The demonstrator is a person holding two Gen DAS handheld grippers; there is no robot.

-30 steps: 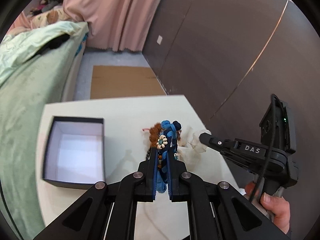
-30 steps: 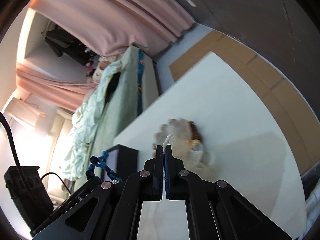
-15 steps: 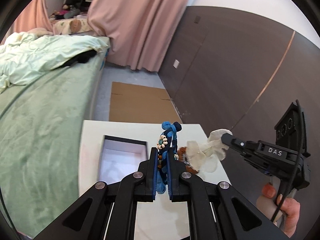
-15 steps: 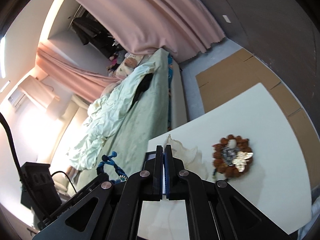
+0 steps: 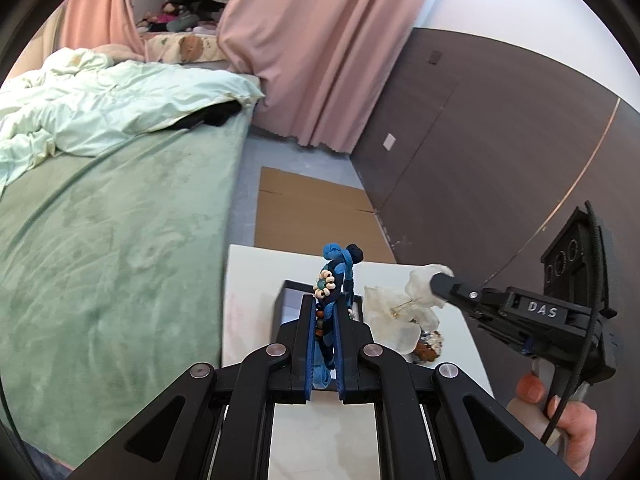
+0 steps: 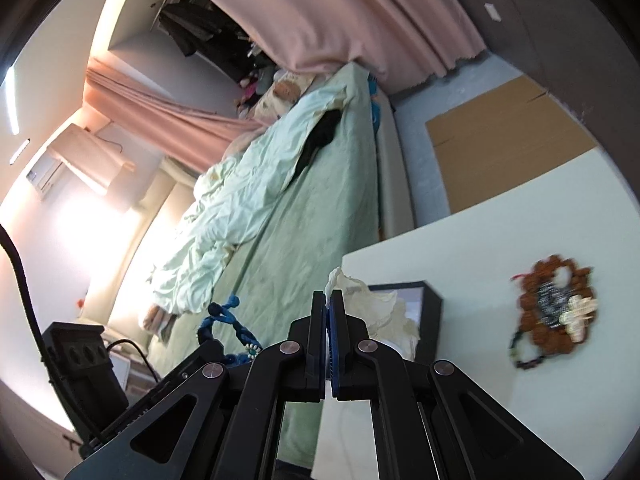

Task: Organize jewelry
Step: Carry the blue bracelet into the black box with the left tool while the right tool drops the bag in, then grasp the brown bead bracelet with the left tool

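My left gripper (image 5: 324, 300) is shut on a blue braided cord bracelet (image 5: 338, 270) with pale and brown beads, held up above the black box (image 5: 296, 285) on the white table (image 5: 248, 304). To its right, my right gripper (image 5: 434, 278) is shut on a translucent white flower-shaped hair piece (image 5: 394, 318) with a gold pin. In the right wrist view the same gripper (image 6: 330, 300) pinches that white piece (image 6: 376, 306) over the black box (image 6: 430, 316). A brown bead bracelet (image 6: 554, 304) with a pale butterfly clip (image 6: 578, 312) lies on the table (image 6: 500, 240) to the right.
A bed (image 5: 100, 220) with a green cover and a pale duvet (image 5: 100, 100) runs along the table's left side. Flat cardboard (image 5: 312, 216) lies on the floor beyond the table. A dark wall (image 5: 480, 140) and pink curtains (image 5: 320, 52) stand behind. A hand (image 5: 560, 412) grips the right tool's handle.
Both grippers have lifted and drawn back from the table with their pieces still held. The white flower piece came up off the brown bracelet, which stays on the table. The box now sits under the grippers.
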